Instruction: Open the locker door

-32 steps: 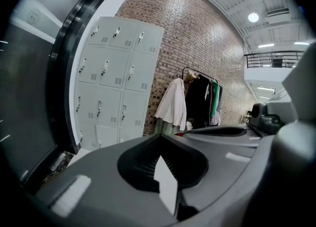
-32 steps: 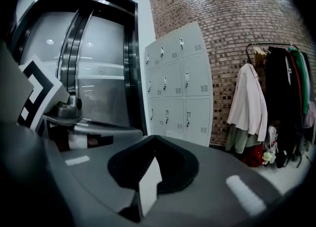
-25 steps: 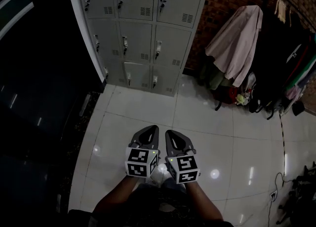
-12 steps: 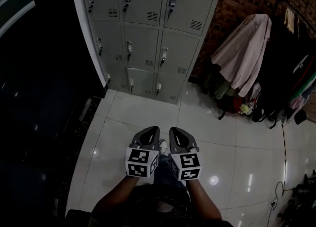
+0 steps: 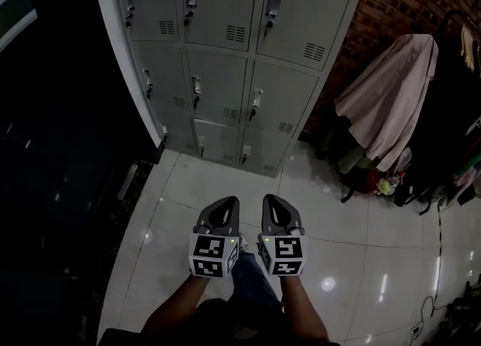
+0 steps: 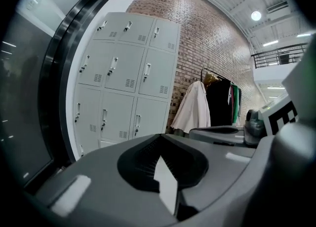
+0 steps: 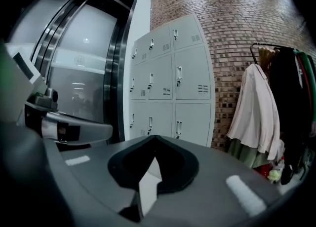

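Note:
A grey bank of lockers [image 5: 225,51] [image 6: 123,73] [image 7: 170,83] stands ahead against a brick wall, three columns wide, every door closed with a small handle [image 5: 271,3] near its left edge. My left gripper [image 5: 224,209] and right gripper [image 5: 275,207] are held side by side low over the tiled floor, well short of the lockers. Both are shut with nothing between the jaws. In the left gripper view the left gripper [image 6: 160,144] points at the lockers; in the right gripper view the right gripper [image 7: 154,142] does too.
A dark glass and metal door frame [image 5: 52,111] stands left of the lockers. A clothes rack with a pale coat [image 5: 387,104] and dark garments [image 5: 451,134] fills the right side. Glossy white floor tiles [image 5: 338,217] lie between me and the lockers.
The lockers have grown larger and shifted down in the head view as I walk closer. Both grippers stay shut, side by side, and sit a little lower in the frame.

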Tool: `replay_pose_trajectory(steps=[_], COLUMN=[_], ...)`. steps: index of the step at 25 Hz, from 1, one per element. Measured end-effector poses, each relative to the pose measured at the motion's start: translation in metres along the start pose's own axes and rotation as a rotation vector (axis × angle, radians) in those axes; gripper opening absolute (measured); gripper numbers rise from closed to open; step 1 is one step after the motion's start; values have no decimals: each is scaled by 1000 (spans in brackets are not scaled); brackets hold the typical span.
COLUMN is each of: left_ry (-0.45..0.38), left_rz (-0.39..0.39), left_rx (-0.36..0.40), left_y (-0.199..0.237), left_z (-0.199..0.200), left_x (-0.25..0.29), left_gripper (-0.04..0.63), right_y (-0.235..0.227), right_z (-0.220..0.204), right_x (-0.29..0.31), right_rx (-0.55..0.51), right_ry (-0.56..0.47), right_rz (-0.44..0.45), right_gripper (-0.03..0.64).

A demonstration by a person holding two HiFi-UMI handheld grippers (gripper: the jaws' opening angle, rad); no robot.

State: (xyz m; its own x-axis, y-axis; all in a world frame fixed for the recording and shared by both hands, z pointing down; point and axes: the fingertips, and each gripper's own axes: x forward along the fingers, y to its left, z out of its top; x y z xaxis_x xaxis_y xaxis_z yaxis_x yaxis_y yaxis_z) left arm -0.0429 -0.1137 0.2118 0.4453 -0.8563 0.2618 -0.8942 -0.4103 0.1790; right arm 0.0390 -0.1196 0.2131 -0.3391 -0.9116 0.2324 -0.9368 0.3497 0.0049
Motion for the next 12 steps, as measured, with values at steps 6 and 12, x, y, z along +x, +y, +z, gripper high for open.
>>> replay_pose_trajectory(steps=[6, 12], left_ry=[-26, -60], left_rz=[8, 3], left_rx=[-16, -23], left_y=[32, 70], left_z=[-17, -65], left_x=[94, 174], left_gripper=[5, 6], right_y=[-16, -43], right_z=[-18, -70], right_x=[80, 156], right_rx=[-42, -43], right_ry=[-48, -95], right_rz=[14, 15], right_gripper=[0, 0])
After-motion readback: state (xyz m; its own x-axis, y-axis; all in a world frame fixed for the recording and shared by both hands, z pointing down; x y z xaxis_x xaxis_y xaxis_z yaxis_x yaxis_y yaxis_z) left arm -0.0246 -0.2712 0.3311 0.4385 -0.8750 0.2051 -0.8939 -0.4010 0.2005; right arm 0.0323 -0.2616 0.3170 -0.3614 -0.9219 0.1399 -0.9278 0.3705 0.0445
